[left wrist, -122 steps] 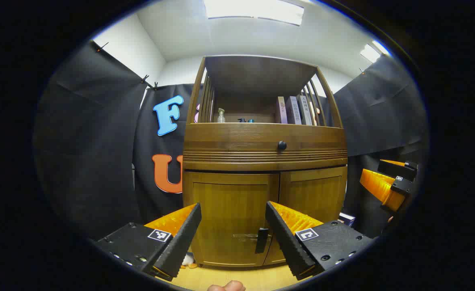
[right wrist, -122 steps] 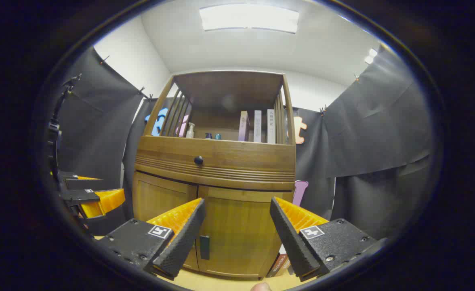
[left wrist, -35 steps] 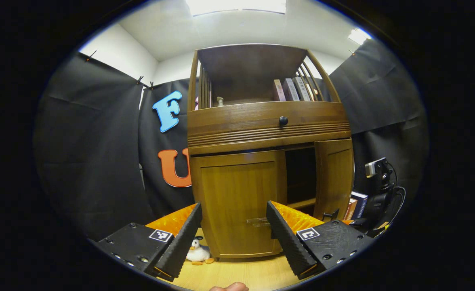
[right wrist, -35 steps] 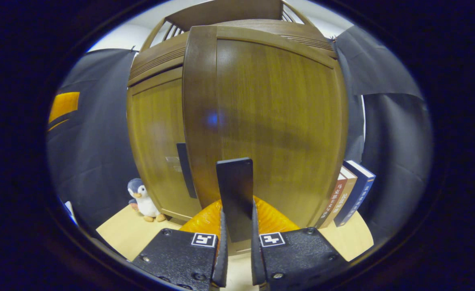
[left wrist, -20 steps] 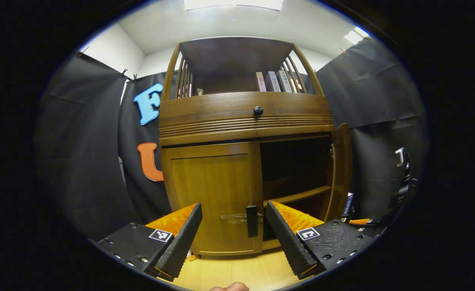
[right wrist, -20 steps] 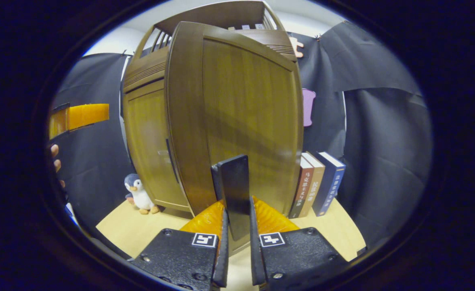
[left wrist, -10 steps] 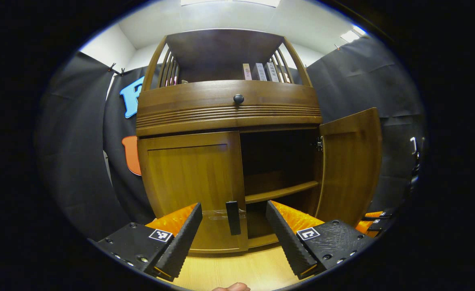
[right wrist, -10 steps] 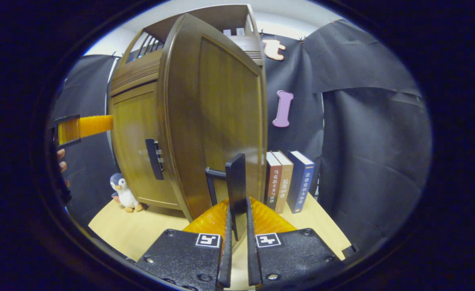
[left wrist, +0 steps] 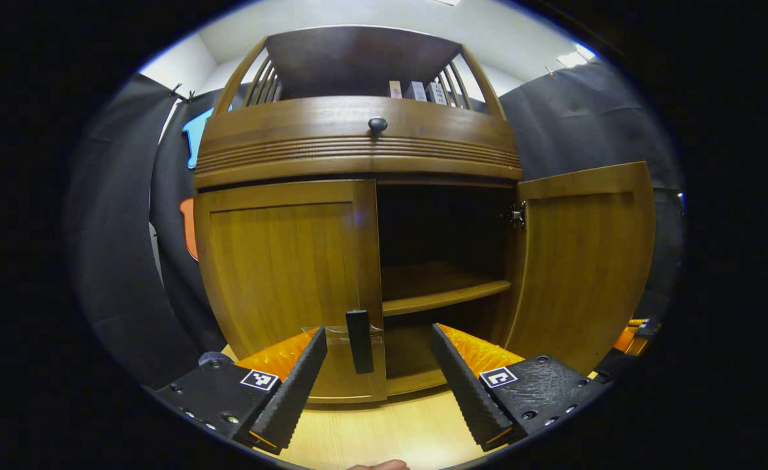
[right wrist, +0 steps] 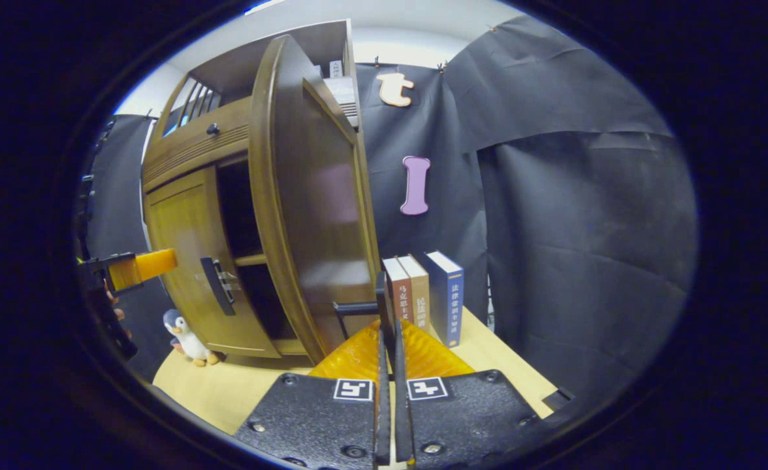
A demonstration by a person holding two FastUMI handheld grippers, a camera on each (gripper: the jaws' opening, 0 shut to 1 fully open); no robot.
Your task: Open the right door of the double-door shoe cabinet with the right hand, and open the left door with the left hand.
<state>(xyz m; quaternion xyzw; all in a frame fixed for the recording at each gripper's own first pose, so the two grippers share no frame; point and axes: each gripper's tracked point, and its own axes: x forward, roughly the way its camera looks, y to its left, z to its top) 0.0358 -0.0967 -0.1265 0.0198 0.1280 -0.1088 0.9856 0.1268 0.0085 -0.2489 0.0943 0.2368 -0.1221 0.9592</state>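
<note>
The wooden shoe cabinet (left wrist: 358, 140) stands close ahead. Its left door (left wrist: 279, 261) is closed, and the dark handle (left wrist: 360, 341) on it lies just beyond my open left gripper (left wrist: 377, 339), slightly left of centre between the fingers and untouched. The right door (left wrist: 580, 261) stands swung wide, baring an inner shelf (left wrist: 443, 294). In the right gripper view, my right gripper (right wrist: 387, 329) is shut on the right door's thin dark handle (right wrist: 381, 301), with the right door (right wrist: 312, 215) seen nearly edge-on. The left gripper (right wrist: 136, 266) hovers in front of the left door (right wrist: 185, 261).
Three books (right wrist: 423, 294) stand upright on the light wooden floor (right wrist: 227, 385) right of the cabinet. A penguin toy (right wrist: 185, 336) sits at the cabinet's left foot. A drawer with a round knob (left wrist: 377, 124) runs above the doors. Black cloth surrounds the booth.
The right door has swung from closed to wide open with my right gripper shut on its handle. My left gripper, still open, has come closer to the left door's handle.
</note>
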